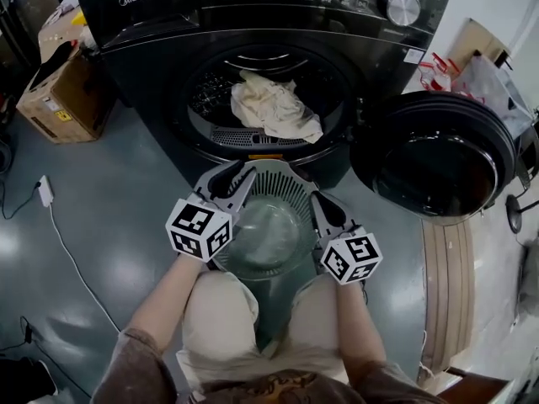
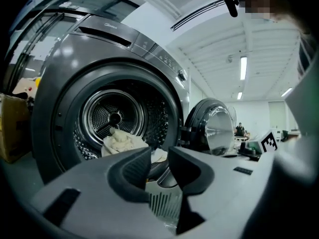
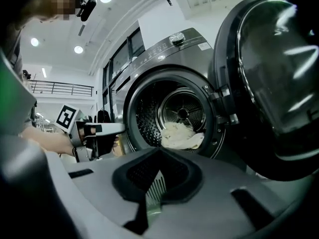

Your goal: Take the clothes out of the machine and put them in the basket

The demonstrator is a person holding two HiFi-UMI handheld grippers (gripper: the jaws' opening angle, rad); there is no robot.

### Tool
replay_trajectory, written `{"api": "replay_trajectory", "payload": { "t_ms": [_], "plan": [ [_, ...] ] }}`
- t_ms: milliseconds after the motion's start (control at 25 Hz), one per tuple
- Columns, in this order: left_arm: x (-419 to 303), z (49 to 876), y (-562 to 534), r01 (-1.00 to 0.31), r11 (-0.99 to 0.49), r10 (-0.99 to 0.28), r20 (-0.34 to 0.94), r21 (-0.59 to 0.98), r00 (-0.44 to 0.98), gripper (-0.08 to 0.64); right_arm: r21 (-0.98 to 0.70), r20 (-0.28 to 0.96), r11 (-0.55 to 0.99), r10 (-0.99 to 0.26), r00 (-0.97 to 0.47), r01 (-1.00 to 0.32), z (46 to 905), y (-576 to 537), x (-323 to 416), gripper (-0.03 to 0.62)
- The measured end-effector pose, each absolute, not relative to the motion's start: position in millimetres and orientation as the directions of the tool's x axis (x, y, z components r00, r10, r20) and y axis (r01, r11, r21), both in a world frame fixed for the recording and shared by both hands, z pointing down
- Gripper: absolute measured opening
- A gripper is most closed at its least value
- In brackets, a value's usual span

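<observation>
Here, the cream clothes [image 1: 274, 108] lie inside the open machine [image 1: 253, 23], with the basket [image 1: 282, 188] just in front. The left gripper [image 2: 159, 158] has its jaws slightly apart around the basket's rim, not pressing. The right gripper [image 3: 159, 156] is closed on the opposite rim. A one-sided pull could tip the basket. Both grippers point forward, nearly level.

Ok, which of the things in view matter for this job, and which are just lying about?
For the job:
cream clothes
washing machine
its open door
green basket

Lying about:
cardboard box
white plug and cable
</observation>
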State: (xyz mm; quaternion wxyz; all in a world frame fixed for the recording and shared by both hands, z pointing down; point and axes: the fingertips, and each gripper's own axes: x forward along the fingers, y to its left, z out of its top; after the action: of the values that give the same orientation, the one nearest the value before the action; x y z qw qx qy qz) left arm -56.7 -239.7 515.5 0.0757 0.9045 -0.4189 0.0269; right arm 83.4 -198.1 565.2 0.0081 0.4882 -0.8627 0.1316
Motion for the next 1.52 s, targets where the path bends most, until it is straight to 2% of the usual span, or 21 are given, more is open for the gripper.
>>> {"api": "replay_trajectory", "payload": {
  "t_ms": [80, 200, 240, 560, 920, 1240, 1360, 1520],
  "plan": [
    [-51.7, 519.2, -244.0, -0.76, -0.638, -0.751, 0.118, 0.122, 0.65, 0.159, -0.22, 0.125, 0.499, -0.838, -0.531, -0.838, 564.2, -192.8, 82.4, -0.005],
    [-40.8, 529.7, -254.5, -0.754, -0.644, -0.743, 0.13, 0.128, 0.656, 0.325, -0.249, 0.1, 0.5, -0.839, -0.535, -0.83, 558.9, -187.6, 84.7, -0.005],
    [-37.1, 534.3, -259.8, -0.752, -0.647, -0.739, 0.138, 0.126, 0.659, 0.35, -0.254, 0.097, 0.499, -0.839, -0.535, -0.829, 558.2, -186.9, 85.4, -0.005],
    [-13.4, 569.0, -332.9, -0.778, -0.627, -0.759, 0.198, 0.039, 0.621, 0.37, -0.223, 0.134, 0.501, -0.834, -0.536, -0.836, 564.2, -185.9, 86.6, -0.005],
    [13.9, 601.6, -397.9, -0.766, -0.634, -0.747, 0.341, -0.106, 0.571, 0.402, -0.28, 0.114, 0.455, -0.858, -0.5, -0.845, 560.4, -188.8, 103.8, -0.005],
    [15.6, 633.7, -427.5, -0.78, -0.614, -0.726, 0.476, -0.123, 0.497, 0.4, -0.253, 0.126, 0.462, -0.856, -0.502, -0.85, 560.3, -188.5, 99.9, -0.005],
    [17.0, 637.0, -429.0, -0.777, -0.618, -0.717, 0.489, -0.119, 0.496, 0.327, -0.256, 0.128, 0.463, -0.854, -0.504, -0.849, 560.9, -188.8, 98.7, -0.005],
    [15.6, 633.8, -427.3, -0.786, -0.612, -0.713, 0.49, -0.085, 0.502, 0.156, -0.257, 0.133, 0.457, -0.856, -0.499, -0.852, 562.6, -190.1, 98.6, -0.005]
  ]
}}
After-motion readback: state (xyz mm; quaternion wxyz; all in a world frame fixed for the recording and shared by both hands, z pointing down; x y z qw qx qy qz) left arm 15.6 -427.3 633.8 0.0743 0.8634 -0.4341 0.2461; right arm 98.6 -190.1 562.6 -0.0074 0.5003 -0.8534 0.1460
